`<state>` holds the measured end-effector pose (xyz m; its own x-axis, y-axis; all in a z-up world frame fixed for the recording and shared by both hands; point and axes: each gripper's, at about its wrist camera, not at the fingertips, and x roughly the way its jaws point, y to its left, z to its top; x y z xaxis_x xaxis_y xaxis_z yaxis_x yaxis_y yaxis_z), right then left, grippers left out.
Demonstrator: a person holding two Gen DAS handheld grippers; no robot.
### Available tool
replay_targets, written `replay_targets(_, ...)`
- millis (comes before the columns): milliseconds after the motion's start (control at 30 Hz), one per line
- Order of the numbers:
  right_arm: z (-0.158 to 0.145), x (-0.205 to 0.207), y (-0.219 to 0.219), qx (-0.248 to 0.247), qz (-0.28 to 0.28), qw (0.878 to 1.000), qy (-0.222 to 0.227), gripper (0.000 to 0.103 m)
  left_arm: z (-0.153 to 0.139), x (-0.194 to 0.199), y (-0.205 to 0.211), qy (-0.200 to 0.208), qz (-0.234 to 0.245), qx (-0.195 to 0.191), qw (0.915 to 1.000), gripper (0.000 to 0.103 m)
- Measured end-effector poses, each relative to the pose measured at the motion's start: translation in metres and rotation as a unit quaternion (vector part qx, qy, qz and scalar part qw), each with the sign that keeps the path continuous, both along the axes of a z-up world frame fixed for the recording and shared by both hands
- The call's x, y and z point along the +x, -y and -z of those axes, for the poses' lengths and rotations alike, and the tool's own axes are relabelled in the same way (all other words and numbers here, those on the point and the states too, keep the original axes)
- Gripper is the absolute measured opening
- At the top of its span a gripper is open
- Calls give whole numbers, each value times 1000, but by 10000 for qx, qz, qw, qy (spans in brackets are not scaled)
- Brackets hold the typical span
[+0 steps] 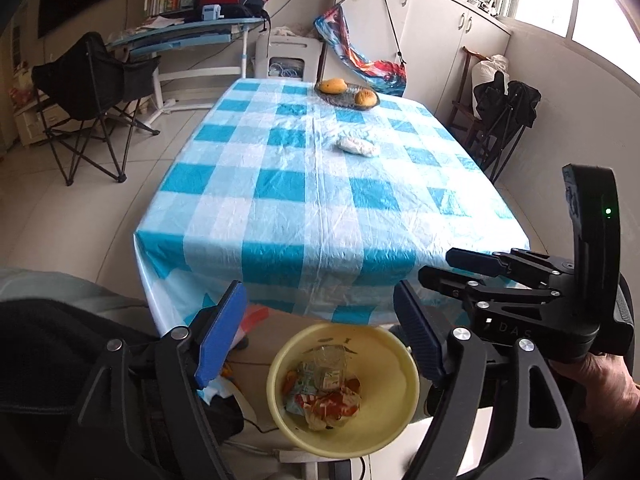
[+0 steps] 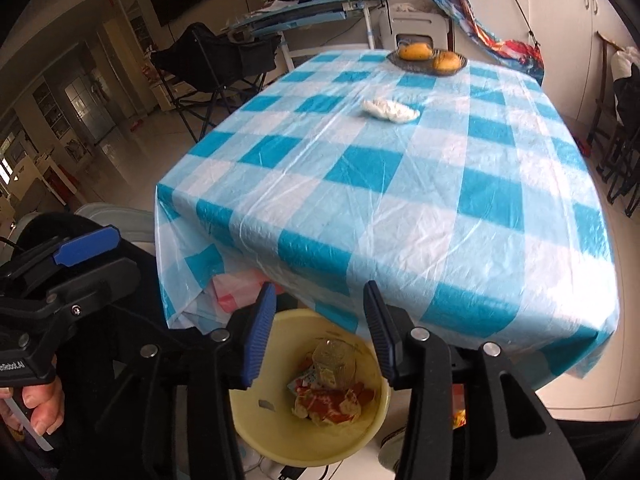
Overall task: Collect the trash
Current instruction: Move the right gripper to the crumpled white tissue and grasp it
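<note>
Left wrist view:
Left gripper (image 1: 320, 336): jaws are spread wide, nothing is held between them.
Bin (image 1: 396, 364): yellow, seen on the floor below the fingers, at the table's near edge.
Trash (image 1: 324, 396): crumpled wrappers are piled inside the bin.
White wad (image 1: 358, 146): left lying on the checked tablecloth (image 1: 280, 184).

Right wrist view:
Right gripper (image 2: 320, 336): jaws are parted, empty, held over the bin (image 2: 372, 364).
Trash (image 2: 332, 392): seen at the bin's bottom.
White wad (image 2: 390, 110): seen mid-table, near the fruit dish (image 2: 394, 61).

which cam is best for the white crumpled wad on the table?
Right wrist. The white wad sits larger and nearer centre there, fully clear on the checked tablecloth, short of the fruit dish. Left wrist shows the same wad unobstructed too, but smaller and farther off.
</note>
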<state>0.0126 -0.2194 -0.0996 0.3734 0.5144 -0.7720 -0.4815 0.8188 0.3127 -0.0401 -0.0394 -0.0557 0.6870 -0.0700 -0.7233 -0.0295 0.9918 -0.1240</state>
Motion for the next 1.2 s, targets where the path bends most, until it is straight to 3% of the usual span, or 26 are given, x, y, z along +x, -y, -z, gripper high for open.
replay_targets(167,-28,44,8,-27,215,9987,456,50,-27,31,-19,395,-225,92,9989,80)
replay_targets(267,-31,75,4,-152,266,9978,591,50,-24,43,-33,499,-465,120,9976,82)
replay_targets(400,-20,112,-10,-500,130,9963,681,50,-6,53,-45,209,-714,-199,9970,82)
replay_targets(533,-1,142,-30,-803,-74,9947,641,50,2,59,-38,158,-597,-80,9981,83)
replay_targets(667,20,167,-46,-964,-162,9939,506,50,7,62,-42,75,-669,-253,9974,84)
replay_targets(867,44,181,-58,-997,-218,9946,212,44,14,68,-49,-87,-793,-450,9958,84)
replay_targets(1200,50,183,-60,-1234,-171,9918,270,31,16,70,-49,-150,-783,-428,9959,84)
